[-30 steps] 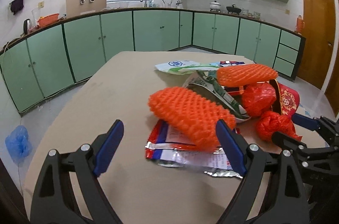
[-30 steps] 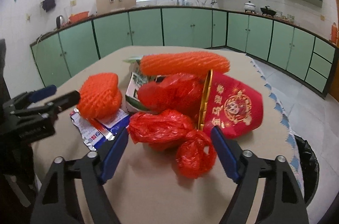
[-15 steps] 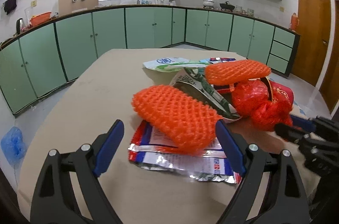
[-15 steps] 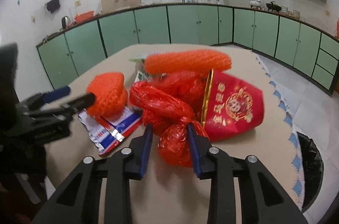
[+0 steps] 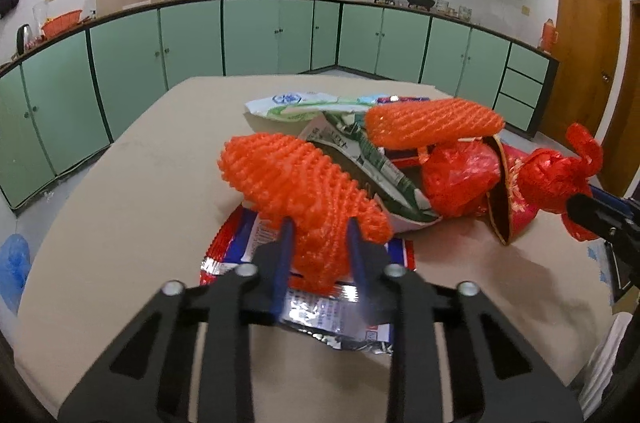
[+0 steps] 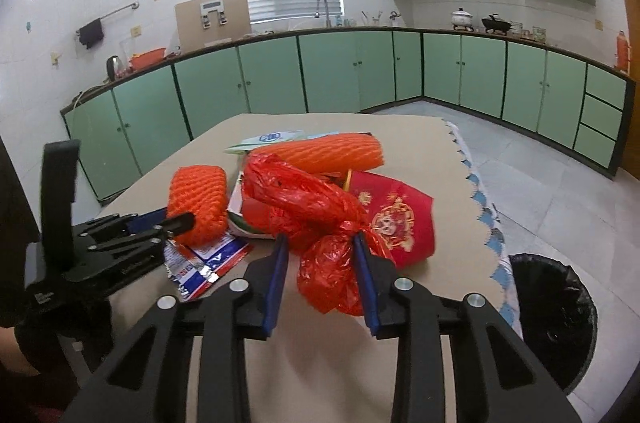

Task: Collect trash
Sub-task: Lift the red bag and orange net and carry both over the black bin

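On the beige table (image 6: 420,159) a heap of litter sits near the right-hand edge, and both hand-held tools already have a piece of it. The left gripper (image 5: 320,243) is clamped on the near end of an orange foam fruit net (image 5: 296,183), whose long axis runs away from the fingers and slightly leftward; the net lies over a red-and-blue foil wrapper (image 5: 332,307), and I cannot tell whether it has cleared that wrapper. The right gripper (image 6: 320,259) is pinched on the knotted lower part of a red plastic bag (image 6: 332,271); the rest of that bag trails back up into the pile, touching a red envelope with gold print (image 6: 396,219).

A second foam net (image 6: 324,153), a green-and-white packet (image 5: 360,159) and another red bag (image 5: 460,179) lie loose behind them.

What matters for the coming move is the black-lined bin (image 6: 556,311): it stands on the floor just off the table's right edge, below and right of the right gripper. That hand is clearly the nearer one, so its bag likely goes first, while the left must carry its net across the whole heap.
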`<state>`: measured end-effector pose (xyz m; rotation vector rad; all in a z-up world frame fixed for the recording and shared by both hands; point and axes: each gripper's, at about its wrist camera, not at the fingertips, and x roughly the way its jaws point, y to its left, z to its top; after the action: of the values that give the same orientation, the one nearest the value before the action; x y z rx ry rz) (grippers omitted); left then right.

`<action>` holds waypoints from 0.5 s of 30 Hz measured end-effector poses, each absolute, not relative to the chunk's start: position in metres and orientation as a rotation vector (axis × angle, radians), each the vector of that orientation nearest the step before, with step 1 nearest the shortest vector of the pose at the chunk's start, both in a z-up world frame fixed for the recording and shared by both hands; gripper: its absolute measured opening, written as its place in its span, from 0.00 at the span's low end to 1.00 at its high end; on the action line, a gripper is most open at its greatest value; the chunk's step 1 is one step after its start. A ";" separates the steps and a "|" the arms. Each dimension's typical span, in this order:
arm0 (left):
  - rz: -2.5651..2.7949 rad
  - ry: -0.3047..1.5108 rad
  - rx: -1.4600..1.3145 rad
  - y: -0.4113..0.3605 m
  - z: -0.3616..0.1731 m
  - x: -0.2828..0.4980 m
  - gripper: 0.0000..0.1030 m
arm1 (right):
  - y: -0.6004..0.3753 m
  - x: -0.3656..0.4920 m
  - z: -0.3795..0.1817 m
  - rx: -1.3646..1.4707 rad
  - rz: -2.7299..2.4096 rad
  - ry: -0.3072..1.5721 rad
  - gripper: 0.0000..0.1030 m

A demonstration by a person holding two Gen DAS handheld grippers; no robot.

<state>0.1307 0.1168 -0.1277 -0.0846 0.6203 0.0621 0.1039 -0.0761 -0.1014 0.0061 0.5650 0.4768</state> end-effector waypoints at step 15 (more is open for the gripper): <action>0.015 0.505 -0.062 0.096 -0.081 0.115 0.10 | -0.098 0.105 -0.084 0.048 0.428 0.516 0.31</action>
<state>0.1150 0.0955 -0.0811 -0.0624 0.5049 0.0150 0.1055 -0.0977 -0.0839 0.0477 0.5163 0.4282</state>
